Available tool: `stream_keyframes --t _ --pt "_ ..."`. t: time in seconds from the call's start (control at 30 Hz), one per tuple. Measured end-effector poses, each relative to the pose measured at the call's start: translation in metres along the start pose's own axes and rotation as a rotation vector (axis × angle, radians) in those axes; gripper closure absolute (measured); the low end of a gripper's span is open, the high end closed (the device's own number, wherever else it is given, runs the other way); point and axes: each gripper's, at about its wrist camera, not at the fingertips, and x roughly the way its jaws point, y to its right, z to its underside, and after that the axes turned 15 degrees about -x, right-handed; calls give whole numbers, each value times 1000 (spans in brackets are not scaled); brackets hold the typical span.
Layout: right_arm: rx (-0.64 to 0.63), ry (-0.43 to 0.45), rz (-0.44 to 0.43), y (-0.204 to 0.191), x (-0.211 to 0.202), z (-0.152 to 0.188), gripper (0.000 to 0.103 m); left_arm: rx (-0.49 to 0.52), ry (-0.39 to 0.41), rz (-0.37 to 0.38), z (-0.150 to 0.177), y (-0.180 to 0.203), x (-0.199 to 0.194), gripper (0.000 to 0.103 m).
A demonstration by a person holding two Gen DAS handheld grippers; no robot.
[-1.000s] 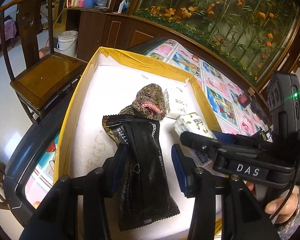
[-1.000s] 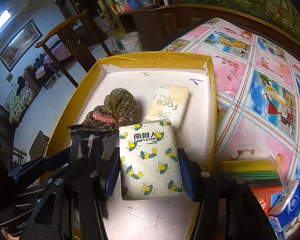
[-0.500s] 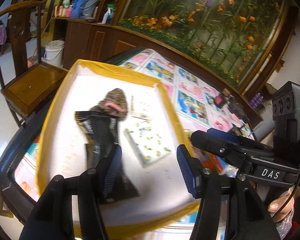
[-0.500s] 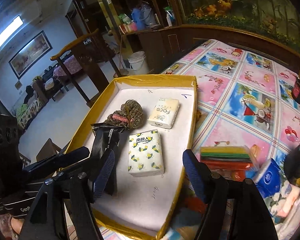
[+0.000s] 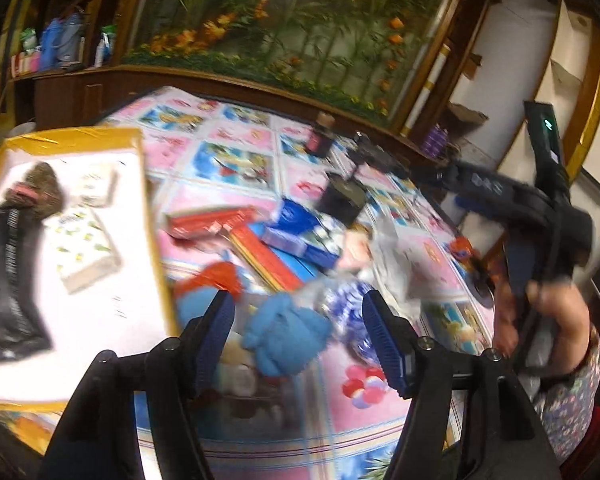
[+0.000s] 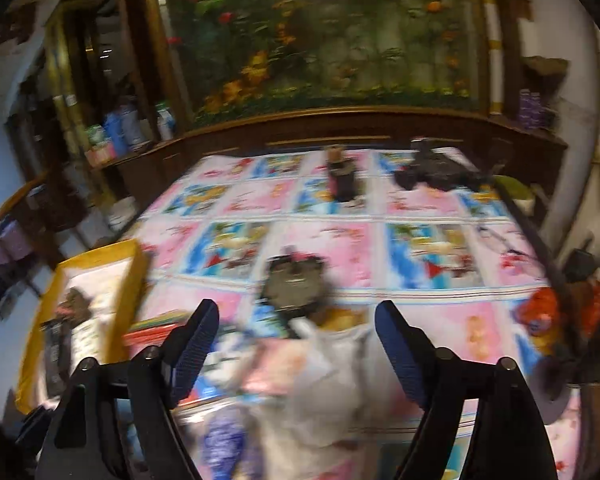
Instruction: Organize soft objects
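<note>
The yellow-rimmed tray (image 5: 150, 216) lies at the left and holds a black packet (image 5: 10, 264), a brown knitted piece (image 5: 40, 192) and two tissue packs (image 5: 86, 248). My left gripper (image 5: 298, 332) hovers over the pile on the tablecloth, jaws opening, with a blue plush thing (image 5: 288, 336) below the gap and untouched. My right gripper (image 6: 298, 340) is also opening, above a white plastic bag (image 6: 324, 380), gripping nothing. Its black body (image 5: 512, 200) shows at the right of the left wrist view, held by a hand (image 5: 556, 312). Both views are motion-blurred.
Red flat packs (image 5: 260, 248), a blue tissue pack (image 5: 300, 224) and an orange soft item (image 5: 220, 276) lie right of the tray. A dark round object (image 6: 296, 280), a small bottle (image 6: 342, 176) and a black device (image 6: 432, 172) sit farther back. A wooden cabinet borders the table.
Both grippers let go of the black packet and the yellow-patterned tissue pack, which stay in the tray. They drew back, swung right over the pile and their jaws widened.
</note>
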Motion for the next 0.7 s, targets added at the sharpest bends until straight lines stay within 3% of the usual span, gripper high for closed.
stream_keyframes --t 0.03,0.1,0.23,0.53,0.7 --pt "8 -31 99 12 8 0 13 7 -22 0 4 3 7 37" --pt "35 -86 217 34 25 2 12 21 -45 2 10 6 16 37" --pt "101 -220 408 72 67 10 12 43 -58 4 16 3 22 37" --pt "180 -303 566 103 99 13 12 29 -80 46 21 -8 22 36" --pt "118 -349 608 96 121 9 12 30 -87 65 21 -9 21 36"
